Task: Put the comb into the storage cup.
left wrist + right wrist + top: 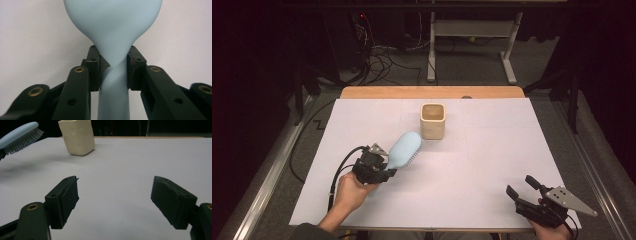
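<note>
Your left gripper [112, 67] is clamping the blue hairbrush [113, 30] at its neck; your right gripper [115, 202] is standing wide apart, holding nothing.

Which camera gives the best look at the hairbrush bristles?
The right gripper view: the hairbrush shows side-on, bristles facing down and clear of the table. The high view shows a thin fringe of them under the head. The left gripper view shows the smooth back and neck.

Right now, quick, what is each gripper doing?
Left gripper: fingers closed on the blue hairbrush at its handle.
Right gripper: fingers open, holding nothing.
</note>
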### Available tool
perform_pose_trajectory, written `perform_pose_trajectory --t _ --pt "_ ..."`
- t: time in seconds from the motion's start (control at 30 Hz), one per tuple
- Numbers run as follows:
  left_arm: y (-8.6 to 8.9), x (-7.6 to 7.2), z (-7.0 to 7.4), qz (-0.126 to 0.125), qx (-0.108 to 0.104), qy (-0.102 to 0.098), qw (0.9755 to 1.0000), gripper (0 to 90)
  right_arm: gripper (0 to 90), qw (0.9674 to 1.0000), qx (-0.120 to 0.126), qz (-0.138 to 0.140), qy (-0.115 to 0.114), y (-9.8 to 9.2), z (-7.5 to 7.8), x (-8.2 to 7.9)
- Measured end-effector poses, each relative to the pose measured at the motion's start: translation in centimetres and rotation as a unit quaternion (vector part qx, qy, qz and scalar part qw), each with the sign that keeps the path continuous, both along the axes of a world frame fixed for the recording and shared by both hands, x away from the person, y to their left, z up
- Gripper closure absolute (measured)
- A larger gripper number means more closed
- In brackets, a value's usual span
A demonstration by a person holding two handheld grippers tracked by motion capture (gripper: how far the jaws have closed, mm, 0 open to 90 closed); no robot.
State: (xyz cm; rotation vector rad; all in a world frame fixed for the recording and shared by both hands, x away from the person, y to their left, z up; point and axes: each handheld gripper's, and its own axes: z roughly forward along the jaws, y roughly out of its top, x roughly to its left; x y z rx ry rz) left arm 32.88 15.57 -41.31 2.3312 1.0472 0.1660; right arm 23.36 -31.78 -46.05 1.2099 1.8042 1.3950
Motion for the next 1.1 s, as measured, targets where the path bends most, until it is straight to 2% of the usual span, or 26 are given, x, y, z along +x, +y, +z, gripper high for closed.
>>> perform_pose_trajectory --t 0.3,0.83,1.1 --pt "-0.8 -0.6 0.0 -0.013 -0.006 -0.004 0.9999 69.5 21.6 0.9999 0.001 0.016 -0.004 1.1 0.2 0.4" --pt "-1.8 -1.0 -0.1 -0.028 -0.011 -0.010 0.9995 69.4 21.3 0.9986 0.005 0.052 -0.011 4.2 0.6 1.1" --pt "-2.1 -1.1 -0.2 -0.032 -0.010 -0.010 0.9994 69.4 19.5 0.9975 0.011 0.070 -0.002 5.5 0.8 1.5"
